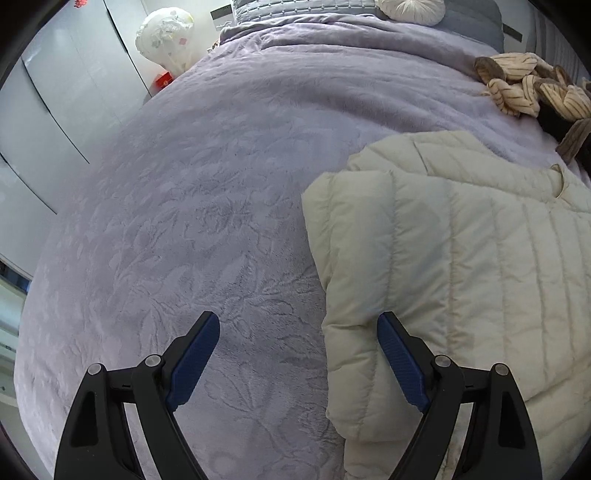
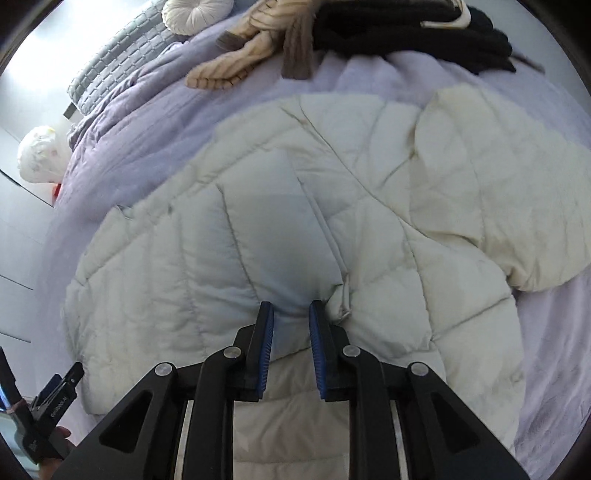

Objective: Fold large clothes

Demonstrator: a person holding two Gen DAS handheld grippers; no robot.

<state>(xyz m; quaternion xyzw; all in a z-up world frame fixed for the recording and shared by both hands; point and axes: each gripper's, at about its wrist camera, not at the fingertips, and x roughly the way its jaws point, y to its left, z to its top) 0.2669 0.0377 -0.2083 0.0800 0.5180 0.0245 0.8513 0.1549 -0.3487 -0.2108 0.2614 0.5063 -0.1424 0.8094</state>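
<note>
Blue-padded fingers of our right gripper sit closest to the lens, drawn near together with a narrow gap between them, and a fold of the cream puffer jacket bunches up in that gap; we cannot tell for certain whether the pads actually bite the fabric or only frame it; a small loop or zipper tab lies just beside the right finger. Our left gripper hangs with its fingers spread wide, nothing between them; one finger is over the lavender blanket, the other over the jacket's near edge; whether either touches we cannot tell. We see the jacket lying on the bed, quilted seams up, spread across the blanket; in the right wrist view one sleeve lies folded over towards the right, and the left gripper shows at the lower left edge. Beyond the jacket lie a striped beige garment and a black knitted garment, both apart from it; a round white cushion and a grey quilted pillow rest at the head of the bed; a white printed bag stands beside the bed against pale cupboard doors.
</note>
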